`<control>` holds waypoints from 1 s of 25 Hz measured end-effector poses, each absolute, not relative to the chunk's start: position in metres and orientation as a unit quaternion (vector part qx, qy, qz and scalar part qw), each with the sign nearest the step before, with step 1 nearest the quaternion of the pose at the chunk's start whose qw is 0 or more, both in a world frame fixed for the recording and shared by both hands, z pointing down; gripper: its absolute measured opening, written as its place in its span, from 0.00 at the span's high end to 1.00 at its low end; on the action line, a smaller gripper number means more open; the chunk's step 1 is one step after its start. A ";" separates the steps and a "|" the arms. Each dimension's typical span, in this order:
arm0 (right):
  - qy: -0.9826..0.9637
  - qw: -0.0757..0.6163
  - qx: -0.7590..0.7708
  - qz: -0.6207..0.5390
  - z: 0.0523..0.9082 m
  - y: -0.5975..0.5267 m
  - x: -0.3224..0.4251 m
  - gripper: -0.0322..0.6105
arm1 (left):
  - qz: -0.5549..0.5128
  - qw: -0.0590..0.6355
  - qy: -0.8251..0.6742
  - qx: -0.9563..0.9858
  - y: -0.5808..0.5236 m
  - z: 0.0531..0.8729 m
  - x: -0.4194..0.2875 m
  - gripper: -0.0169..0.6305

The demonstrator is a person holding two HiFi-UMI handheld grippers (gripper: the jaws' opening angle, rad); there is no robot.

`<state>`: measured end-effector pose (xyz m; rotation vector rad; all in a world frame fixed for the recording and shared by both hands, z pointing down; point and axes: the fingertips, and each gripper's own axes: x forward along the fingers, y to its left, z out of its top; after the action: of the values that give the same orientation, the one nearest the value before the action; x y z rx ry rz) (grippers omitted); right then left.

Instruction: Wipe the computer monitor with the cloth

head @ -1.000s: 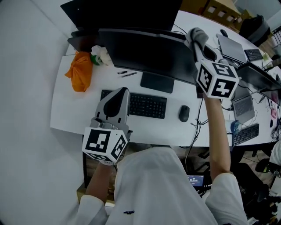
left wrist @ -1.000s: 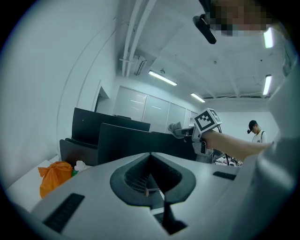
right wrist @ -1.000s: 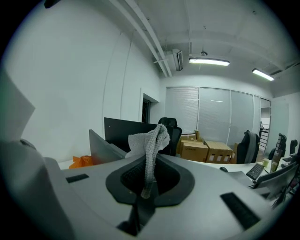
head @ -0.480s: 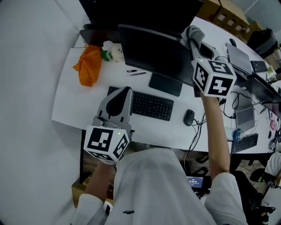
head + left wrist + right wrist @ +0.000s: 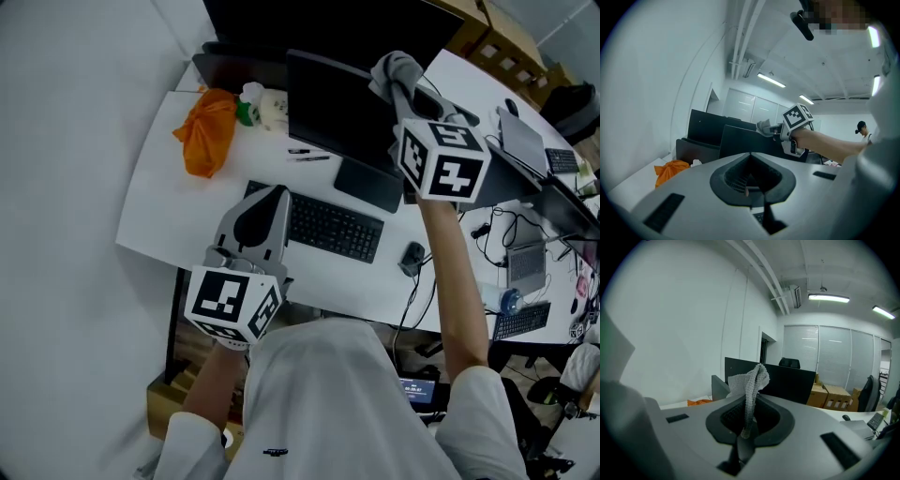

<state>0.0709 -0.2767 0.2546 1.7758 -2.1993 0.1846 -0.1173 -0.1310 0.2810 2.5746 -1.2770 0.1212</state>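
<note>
The black computer monitor (image 5: 337, 105) stands at the back of the white desk (image 5: 178, 211). A grey knitted cloth (image 5: 394, 67) is pinched in my right gripper (image 5: 401, 82), which is held at the monitor's upper right corner. In the right gripper view the cloth (image 5: 751, 380) rises out of the shut jaws of that gripper (image 5: 744, 430). My left gripper (image 5: 266, 195) hovers over the left end of the keyboard (image 5: 330, 228), jaws together with nothing in them (image 5: 761, 201). From the left gripper view, the monitor (image 5: 740, 140) and the raised right gripper (image 5: 785, 131) show ahead.
A second, larger dark screen (image 5: 309, 23) stands behind the monitor. An orange bag (image 5: 208, 131) and small white and green items (image 5: 261, 105) lie at the desk's back left. Two pens (image 5: 309, 155) and a mouse (image 5: 411, 259) lie near the keyboard. Cables (image 5: 492, 230) hang right.
The head view has swung, so the desk sits more slanted in frame. The right gripper still holds the cloth at the monitor's upper right corner. The left gripper stays over the keyboard.
</note>
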 end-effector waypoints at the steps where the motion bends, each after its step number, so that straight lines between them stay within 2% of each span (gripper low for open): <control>1: -0.767 0.153 0.620 0.064 0.255 -0.279 0.067 0.91 | 0.042 0.133 -0.442 0.886 -0.131 0.281 -0.120 0.95; 25: -0.798 0.139 0.581 0.074 0.252 -0.334 -0.029 0.91 | 0.040 0.150 -0.488 0.859 -0.140 0.293 -0.174 0.95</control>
<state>-0.0295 -0.3336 0.2520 1.6797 -2.3078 0.2139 -0.1742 -0.1403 0.2932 2.4676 -1.4025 0.1143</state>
